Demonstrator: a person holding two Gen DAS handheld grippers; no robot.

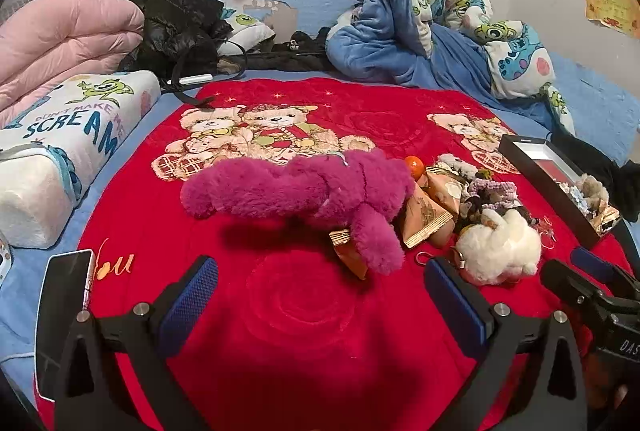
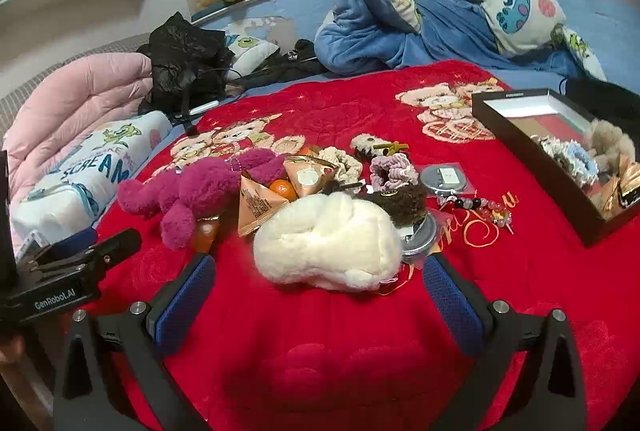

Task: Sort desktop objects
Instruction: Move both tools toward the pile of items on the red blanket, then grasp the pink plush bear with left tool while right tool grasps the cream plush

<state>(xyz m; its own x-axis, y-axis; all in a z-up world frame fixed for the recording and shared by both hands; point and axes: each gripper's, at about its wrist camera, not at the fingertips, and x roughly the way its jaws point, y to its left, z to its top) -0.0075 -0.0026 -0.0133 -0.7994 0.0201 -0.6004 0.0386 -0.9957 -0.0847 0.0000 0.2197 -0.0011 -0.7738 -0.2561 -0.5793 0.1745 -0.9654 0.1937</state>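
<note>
Sort is partway: black box at the right edge of the red blanket already holds a few things, a blue-grey scrunchie, a tan fluffy piece and some gold-wrapped bits at its near end, rest of the box floor bare. Most of the pile is not yet boxed, clustered mid-blanket, well apart from the box: white plush nearest the right gripper, squat and soft, resting partly on a round silver tin; magenta plush lying flat on its side, one limb over a gold wrapper; triangular orange snack packs; a small orange; lilac scrunchie; cream scrunchie; dark brown fuzzy one touching the white plush; a second silver tin; bead bracelet just beside it. Right gripper jaws spread wide, nothing between them, white plush just ahead of the tips. Left gripper also spread wide and empty, over bare blanket short of the magenta plush. Around it: phone at the left blanket edge, printed pillow, pink quilt, blue duvet further back. My read: white plush is the next likely pick, should squash easily
</note>
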